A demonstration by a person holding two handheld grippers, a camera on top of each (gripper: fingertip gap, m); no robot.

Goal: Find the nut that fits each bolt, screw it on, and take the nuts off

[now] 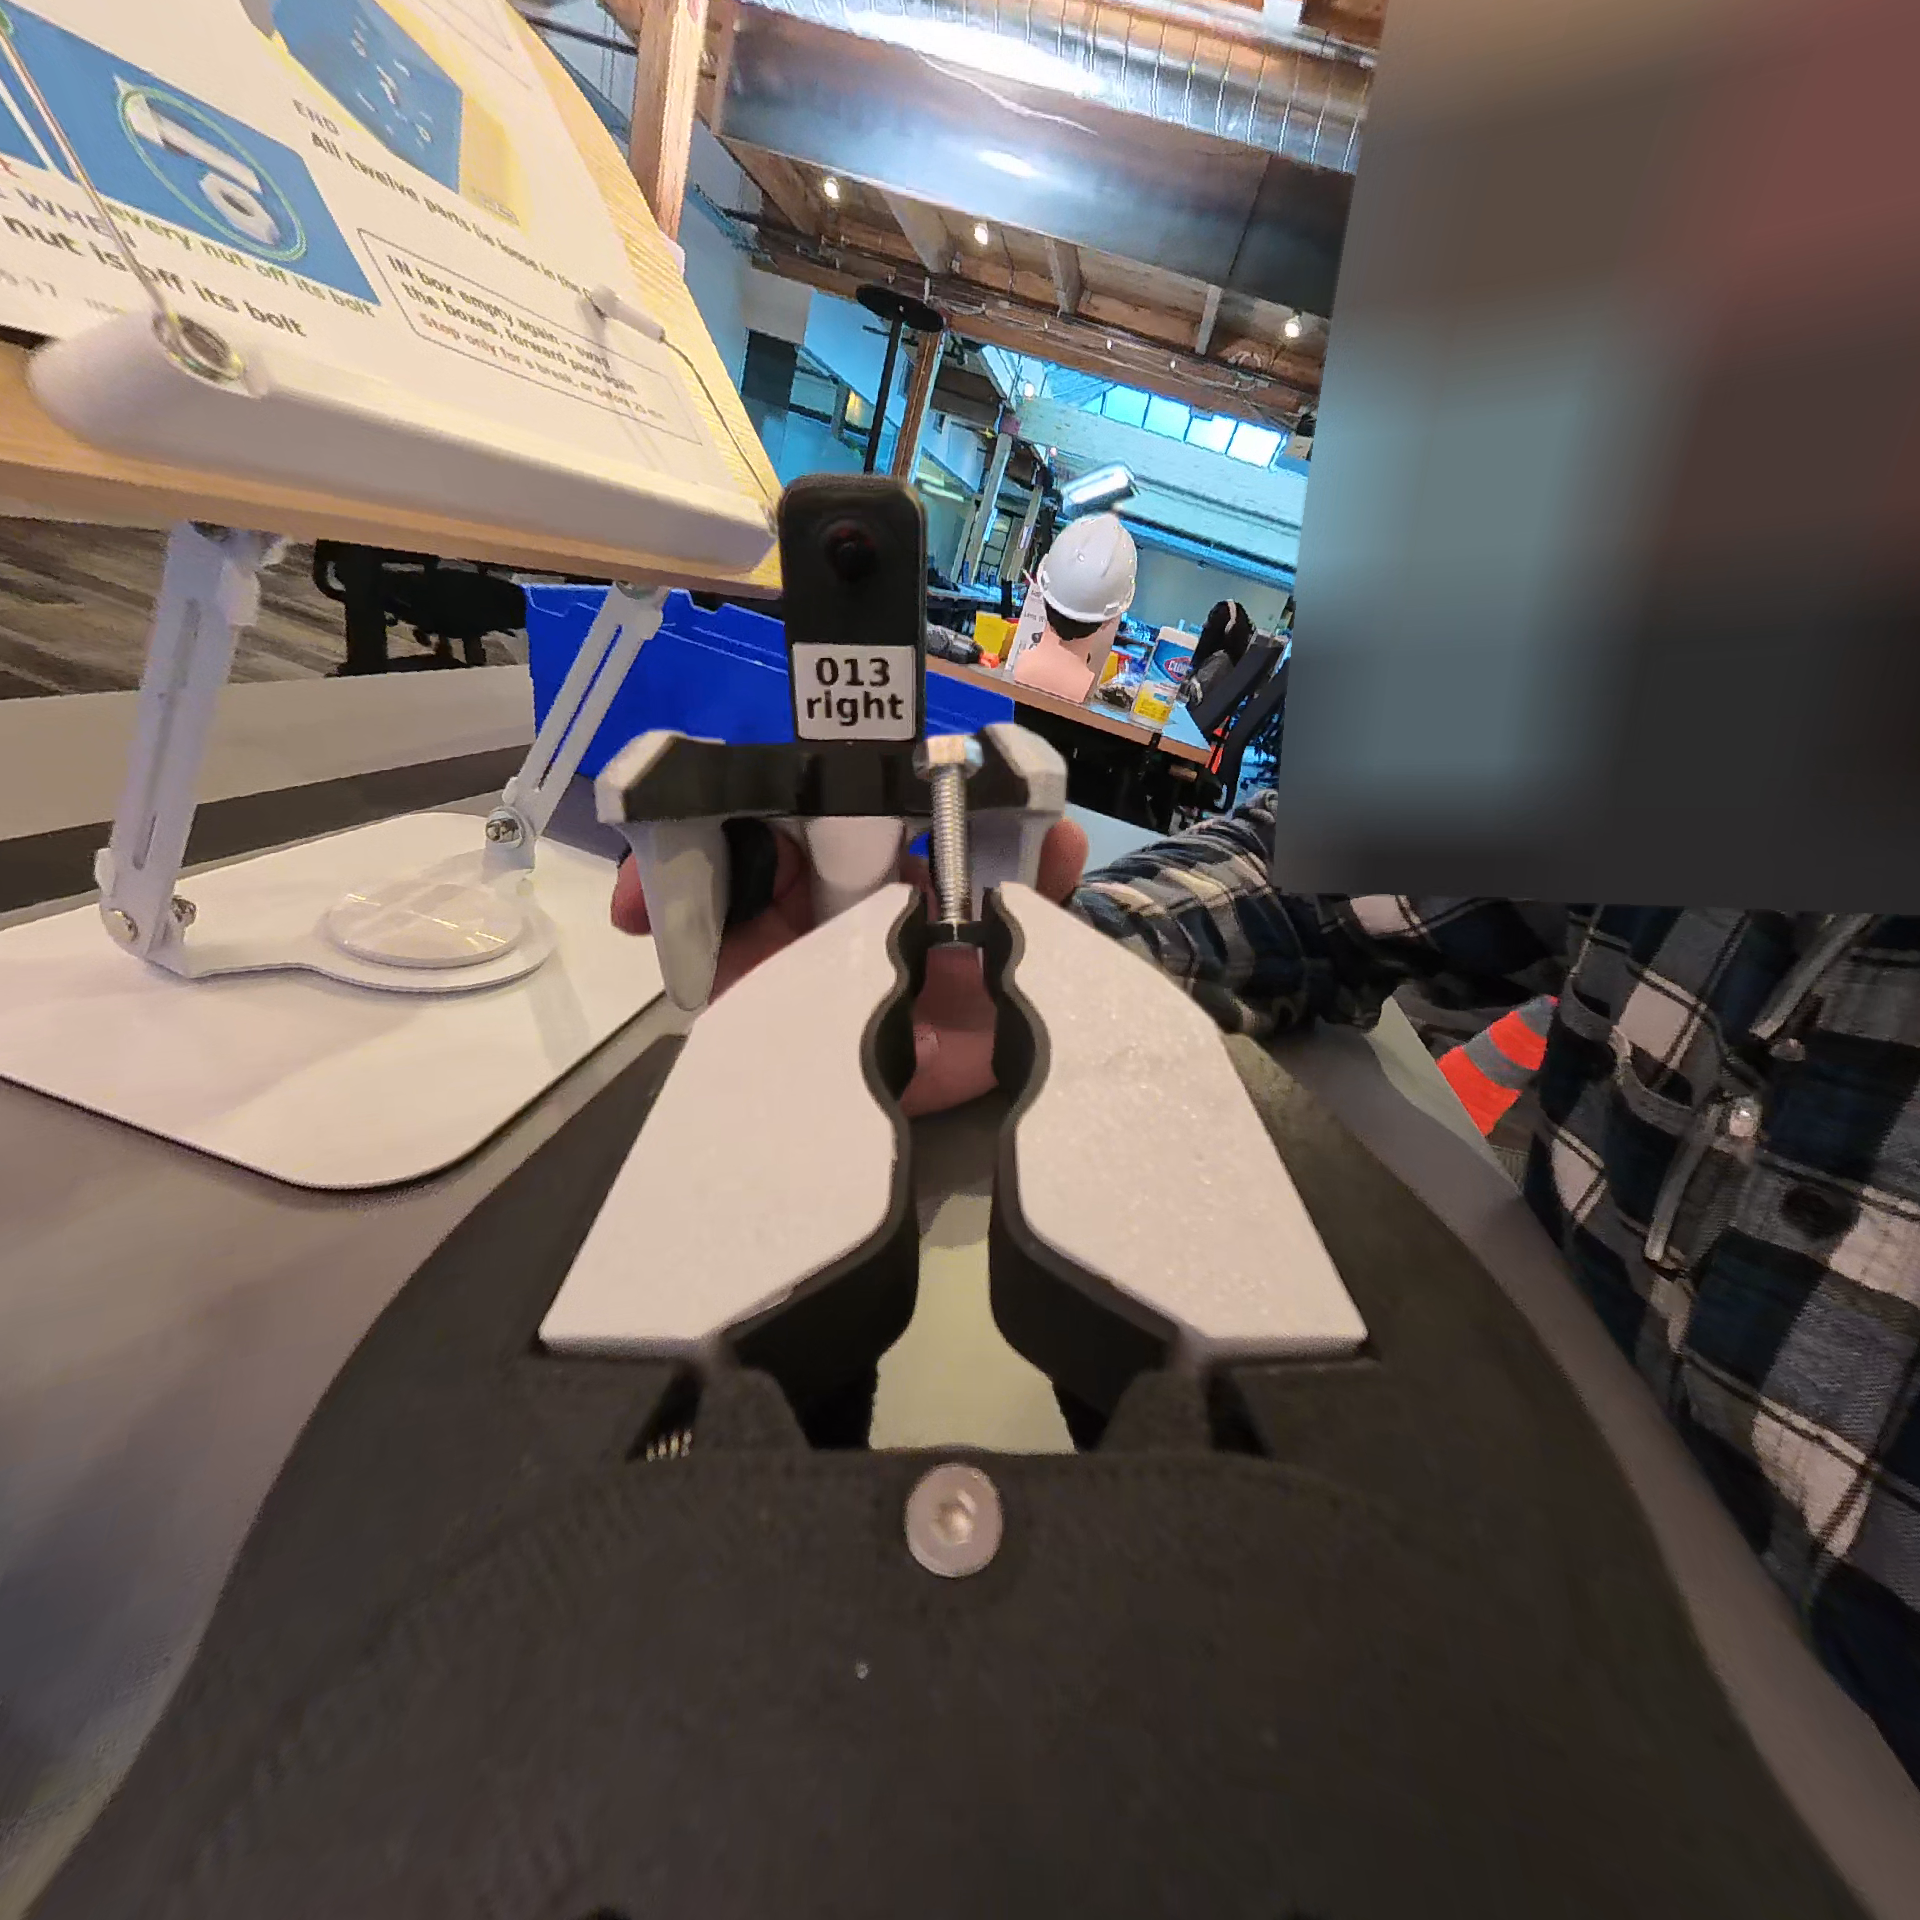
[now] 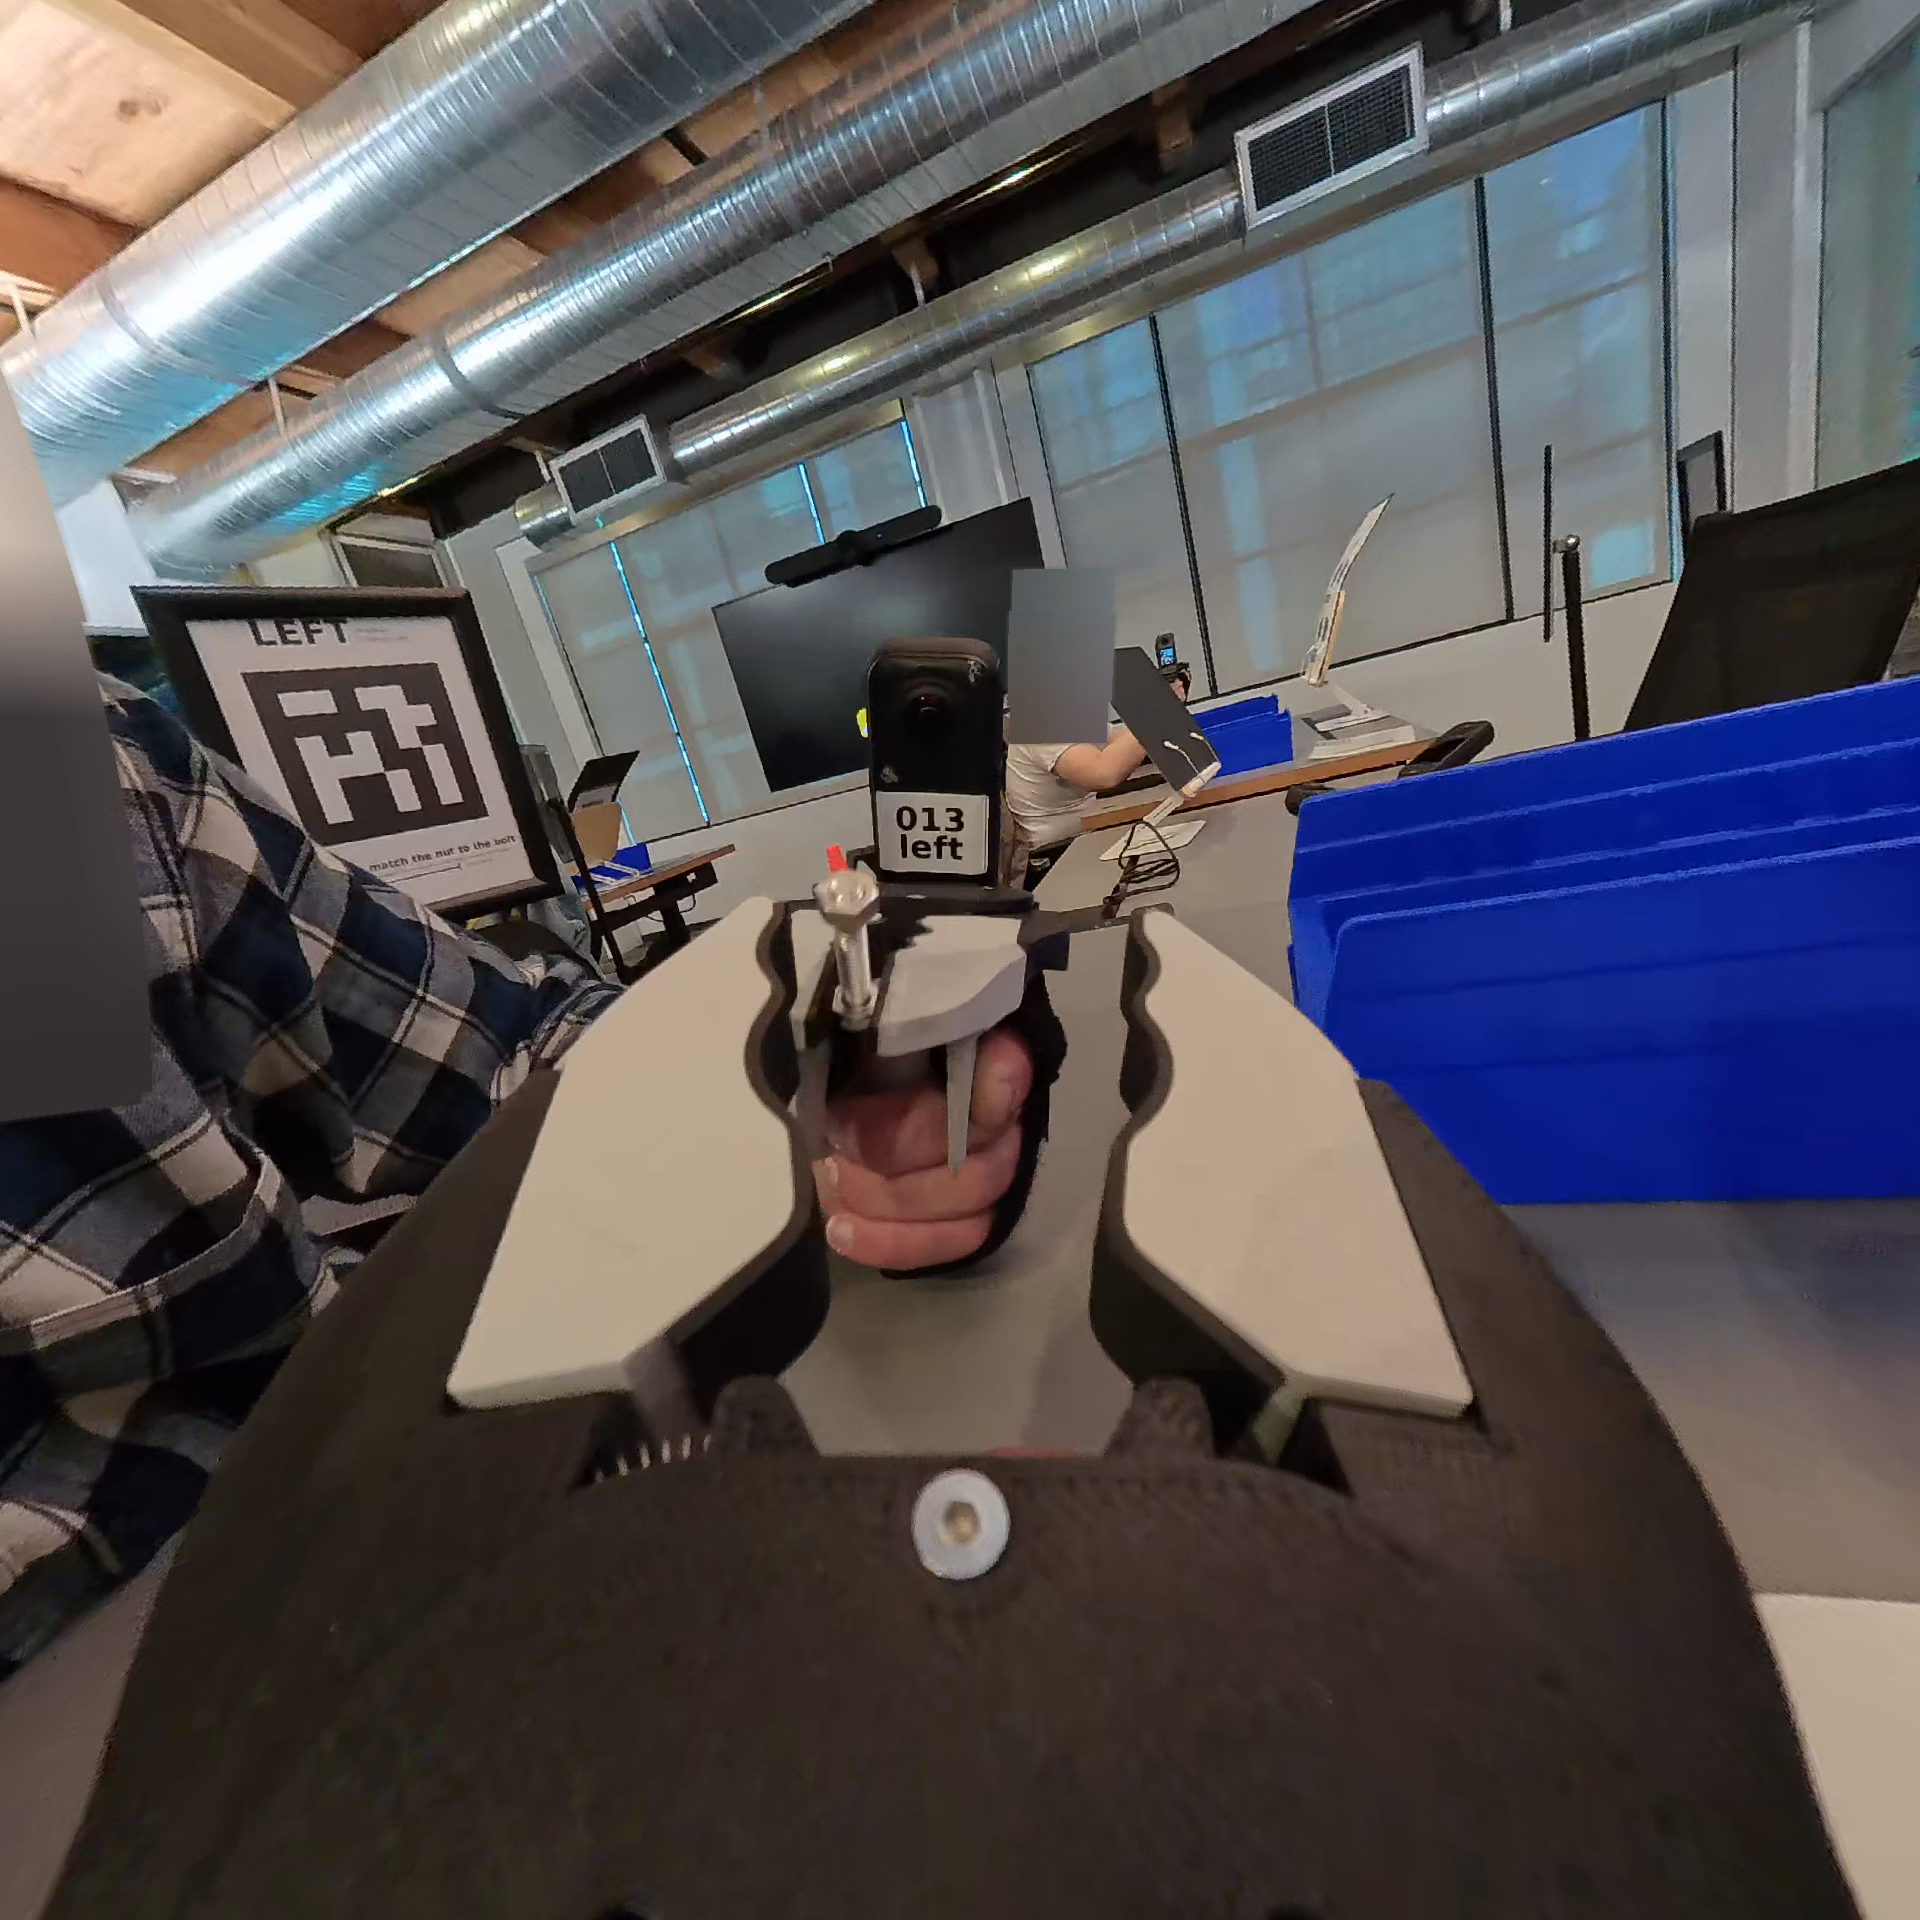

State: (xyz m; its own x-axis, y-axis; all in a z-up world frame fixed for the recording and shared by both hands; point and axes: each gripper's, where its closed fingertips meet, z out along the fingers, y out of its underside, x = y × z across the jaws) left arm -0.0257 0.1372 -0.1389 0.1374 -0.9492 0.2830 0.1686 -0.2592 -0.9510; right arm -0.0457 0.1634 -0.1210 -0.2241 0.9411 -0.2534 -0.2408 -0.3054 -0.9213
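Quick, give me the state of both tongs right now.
Left tongs: closed on the lower end of a silver bolt, head up.
Right tongs: open, holding nothing.

Each camera rides low behind its own claw, looking forward along the two fingers, and the two face each other at close range. The left wrist view looks over the left claw at the right claw, a document stand to its left. The right wrist view looks back over the right claw at the left claw; both share the upright bolt and the blue bin.
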